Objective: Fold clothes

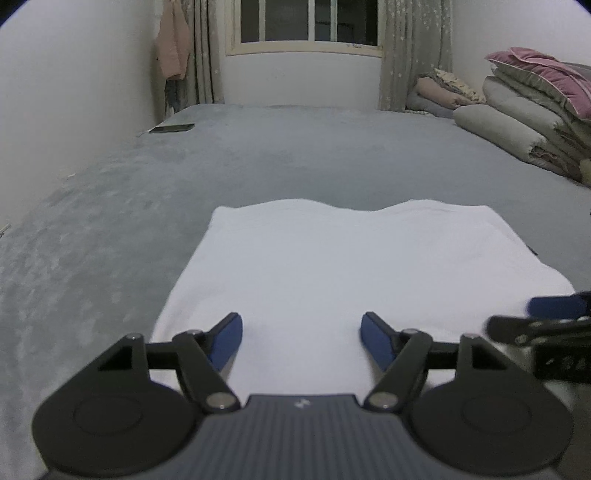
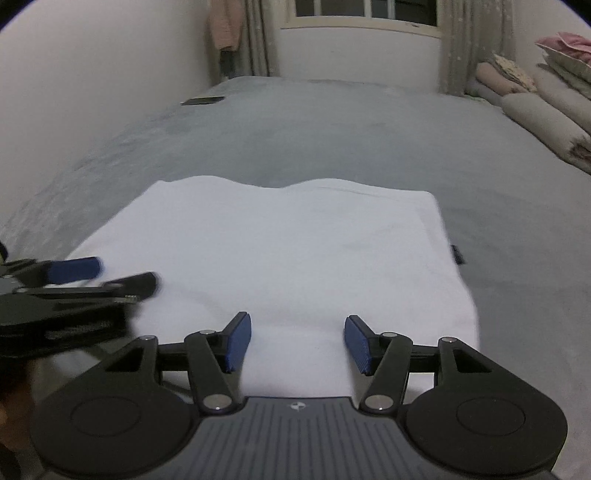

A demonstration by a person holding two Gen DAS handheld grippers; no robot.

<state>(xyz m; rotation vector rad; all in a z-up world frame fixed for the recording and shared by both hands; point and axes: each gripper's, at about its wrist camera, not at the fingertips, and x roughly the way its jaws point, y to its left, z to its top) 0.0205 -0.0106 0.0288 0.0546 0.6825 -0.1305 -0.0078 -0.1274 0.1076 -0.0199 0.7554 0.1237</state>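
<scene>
A white garment (image 1: 332, 258) lies folded into a flat rectangle on the grey bed (image 1: 258, 155); it also shows in the right wrist view (image 2: 288, 240). My left gripper (image 1: 301, 332) is open and empty over the garment's near edge. My right gripper (image 2: 297, 338) is open and empty over the same edge, further right. Each gripper shows at the side of the other's view: the right one (image 1: 535, 317) at the right edge, the left one (image 2: 92, 277) at the left edge. A small dark tag (image 2: 457, 254) sticks out at the garment's right side.
A dark flat phone-like object (image 1: 171, 128) lies at the bed's far left by the wall. Stacked quilts and pillows (image 1: 535, 118) fill the far right. A window with curtains (image 1: 306, 26) is behind the bed. A pink garment (image 1: 171, 44) hangs at the left.
</scene>
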